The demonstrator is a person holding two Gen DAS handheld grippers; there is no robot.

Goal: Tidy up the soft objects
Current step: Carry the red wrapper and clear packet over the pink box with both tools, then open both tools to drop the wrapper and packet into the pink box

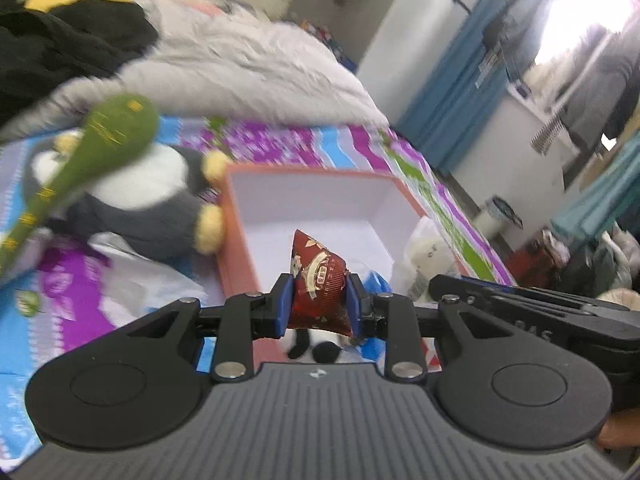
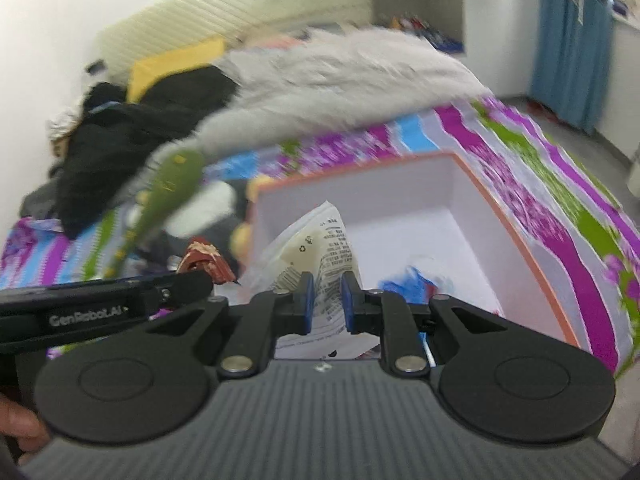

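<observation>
Between the blue pads of the left gripper (image 1: pixel 319 304) a red pouch (image 1: pixel 318 280) is clamped, standing point-up, its long axis roughly upright between the jaws. The right gripper (image 2: pixel 327 300), just beside it, is closed on a clear printed bag (image 2: pixel 320 248) with something pale inside. Both loads hang at the near end of the box (image 2: pixel 516 240), whose white hollow opens straight ahead and below the fingers; the right gripper sits more squarely over it, the left nearer its left wall. A blue item (image 2: pixel 412 280) already lies inside. Left of the box on the bed (image 2: pixel 520 152) lie a penguin plush (image 1: pixel 140 200) and a green toy (image 1: pixel 96 148). The likely next move is forward and down, then release.
</observation>
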